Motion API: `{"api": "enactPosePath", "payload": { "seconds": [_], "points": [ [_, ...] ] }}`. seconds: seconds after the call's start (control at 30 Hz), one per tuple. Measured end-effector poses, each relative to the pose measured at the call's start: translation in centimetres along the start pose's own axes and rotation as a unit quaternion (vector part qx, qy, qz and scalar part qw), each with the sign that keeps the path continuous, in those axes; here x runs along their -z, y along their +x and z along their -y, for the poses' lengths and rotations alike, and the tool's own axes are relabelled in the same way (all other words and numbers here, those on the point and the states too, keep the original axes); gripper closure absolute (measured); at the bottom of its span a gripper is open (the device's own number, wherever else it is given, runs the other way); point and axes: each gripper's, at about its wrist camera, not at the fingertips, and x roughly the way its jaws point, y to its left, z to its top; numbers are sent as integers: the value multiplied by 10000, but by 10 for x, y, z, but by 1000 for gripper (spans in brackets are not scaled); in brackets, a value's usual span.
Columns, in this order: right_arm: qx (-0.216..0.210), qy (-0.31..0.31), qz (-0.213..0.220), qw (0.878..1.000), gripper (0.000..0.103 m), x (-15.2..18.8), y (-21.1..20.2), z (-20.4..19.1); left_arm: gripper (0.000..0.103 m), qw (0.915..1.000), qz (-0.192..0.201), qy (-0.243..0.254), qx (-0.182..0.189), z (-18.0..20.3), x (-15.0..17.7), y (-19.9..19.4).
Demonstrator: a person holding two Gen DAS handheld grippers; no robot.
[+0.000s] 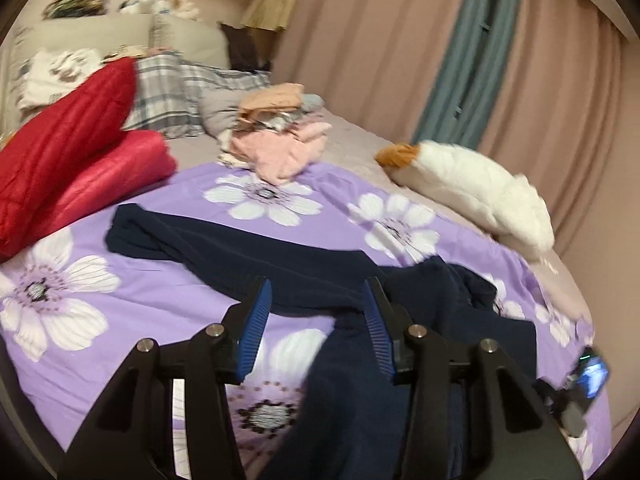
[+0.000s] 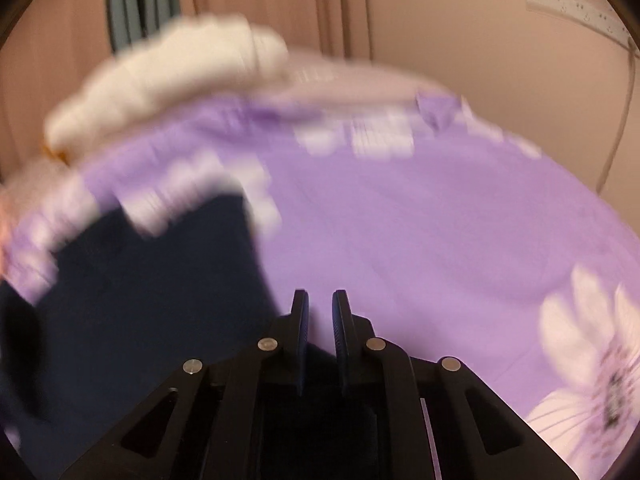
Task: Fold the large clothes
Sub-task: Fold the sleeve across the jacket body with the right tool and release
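Left wrist view: navy garment sprawled on floral bedspread. Left gripper fingers spread, straddling cloth edge. Right gripper fingers near-shut, grip unclear. Tip: pinch edges, pull taut.

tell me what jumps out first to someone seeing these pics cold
The purple bedspread with big white flowers fills both views, and a dark navy garment sprawls across its middle. A bright red quilted jacket is heaped at the left edge, with a white plush toy along the right side near the pink curtains.
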Motion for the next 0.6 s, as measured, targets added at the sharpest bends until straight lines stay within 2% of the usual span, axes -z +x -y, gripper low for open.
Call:
{"api": "enactPosePath", "payload": {
  "seconds": [0.03, 0.07, 0.17, 0.23, 0.3, 0.4, 0.43, 0.5, 0.53, 0.57, 0.6],
  "points": [
    [-216, 258, -343, 9988, 89, 2, 13, 10, 57, 9999, -31, 86, 91, 9, 0, 3],
    [-655, 712, -255, 9950, 89, -5, 5, 28, 57, 9995, -31, 167, 258, 21, 0, 6],
    [-652, 898, -262, 9935, 88, -5, 7, 50, 53, 9958, -130, 223, 875, 55, -6, 19],
    [-1060, 1183, -281, 9869, 87, -3, 9, 62, 50, 9857, -356, 189, 1634, 90, -11, 45],
    [-1113, 1213, -286, 9859, 87, -3, 8, 63, 52, 9823, -568, 258, 1768, 124, -7, 73],
    [-857, 950, -233, 9915, 87, -3, 4, 52, 52, 9795, -946, 935, 1513, 179, 20, 116],
    [-818, 914, -238, 9922, 87, -3, 5, 49, 52, 9801, -932, 1235, 1240, 189, 34, 129],
    [-843, 922, -244, 9919, 86, -5, 7, 52, 55, 9860, -612, 1480, 465, 187, 49, 143],
    [-882, 953, -247, 9912, 86, -6, 9, 54, 56, 9869, -334, 1575, -67, 178, 56, 149],
    [-915, 980, -253, 9907, 86, -5, 9, 55, 56, 9869, -290, 1553, -332, 167, 59, 156],
    [-920, 982, -253, 9906, 86, -5, 9, 55, 54, 9885, -432, 1376, -443, 152, 58, 163]
  ]
}}
